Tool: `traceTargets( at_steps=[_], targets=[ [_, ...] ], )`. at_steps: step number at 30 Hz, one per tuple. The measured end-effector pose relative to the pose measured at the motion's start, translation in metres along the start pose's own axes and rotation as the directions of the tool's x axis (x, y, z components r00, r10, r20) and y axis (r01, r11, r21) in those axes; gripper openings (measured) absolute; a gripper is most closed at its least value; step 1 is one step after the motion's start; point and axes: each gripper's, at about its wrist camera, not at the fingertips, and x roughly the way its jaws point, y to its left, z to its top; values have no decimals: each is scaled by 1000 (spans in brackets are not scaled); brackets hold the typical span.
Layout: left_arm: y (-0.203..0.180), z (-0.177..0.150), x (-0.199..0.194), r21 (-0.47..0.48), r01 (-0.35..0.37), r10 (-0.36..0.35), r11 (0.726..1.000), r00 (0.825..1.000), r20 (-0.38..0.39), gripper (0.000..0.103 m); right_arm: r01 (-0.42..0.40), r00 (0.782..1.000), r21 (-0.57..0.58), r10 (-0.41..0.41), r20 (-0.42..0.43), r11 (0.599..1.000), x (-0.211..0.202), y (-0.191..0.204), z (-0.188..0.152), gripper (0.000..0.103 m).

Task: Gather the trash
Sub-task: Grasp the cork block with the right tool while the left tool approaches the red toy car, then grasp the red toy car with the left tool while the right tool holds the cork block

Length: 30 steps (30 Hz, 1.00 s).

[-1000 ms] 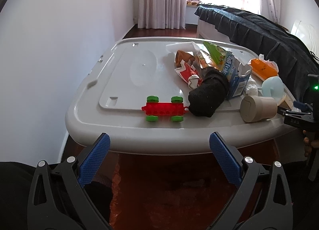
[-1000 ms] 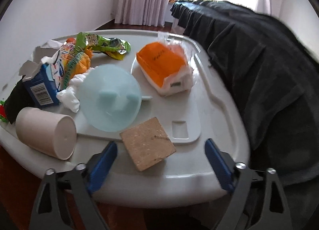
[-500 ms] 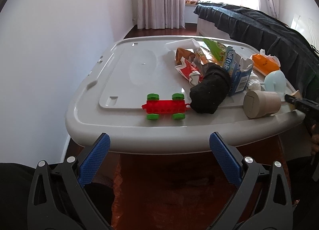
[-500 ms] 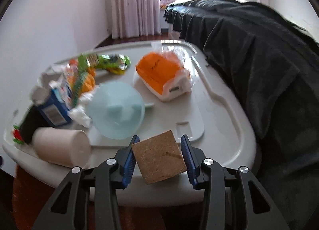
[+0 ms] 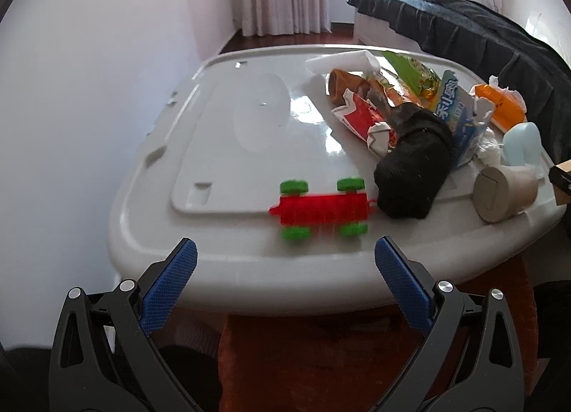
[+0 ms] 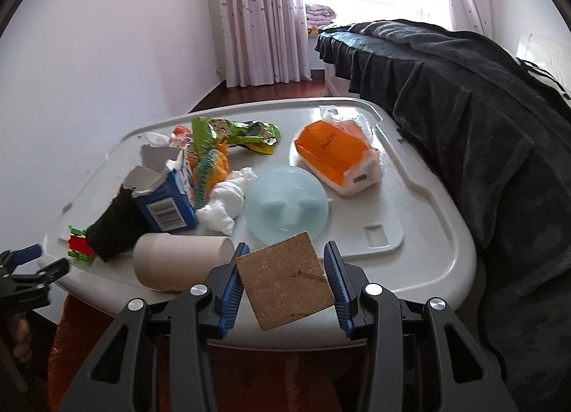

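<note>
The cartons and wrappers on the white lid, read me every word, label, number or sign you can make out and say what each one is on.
Blue carton: large white Chinese characters, too blurred to quote.
Its barcode label: digits too small to read.
Orange tissue pack: small dark print, unreadable.
Green snack wrapper: pictures and print, no legible word.
Red-and-white wrapper: no legible text.
Nothing can be quoted with confidence.

A red toy car (image 5: 323, 211) touches a black sock (image 5: 414, 169) beside a dark-draped bed (image 6: 464, 98)
</note>
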Motion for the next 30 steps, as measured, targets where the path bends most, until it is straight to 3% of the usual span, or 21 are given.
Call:
traceTargets(
  at_steps=[8,14,16,19,23,28,30],
  targets=[
    [-4,12,42,-21,60,-60,998,998,-32,97,-14,1000,17,14,-3,1000,1,0,1,43],
    [-6,8,44,-16,24,-24,1000,999,49,97,-30,1000,19,30,-9,999,4,3,2,43],
    [-11,1,41,27,20,-23,999,995,93,91,-33,999,13,33,-8,999,5,6,2,43],
    [-22,-4,31,81,27,-37,996,992,120,67,-37,999,0,37,-8,999,6,12,3,43],
    [-29,-9,25,108,3,-18,994,990,138,67,-42,999,-7,42,-6,999,6,15,3,43],
    [-22,-5,17,65,65,-74,996,988,136,66,-46,999,8,45,2,999,3,13,4,43],
    [-23,-7,13,73,57,-67,996,988,142,66,-49,999,12,49,5,999,3,13,5,43]
  ],
)
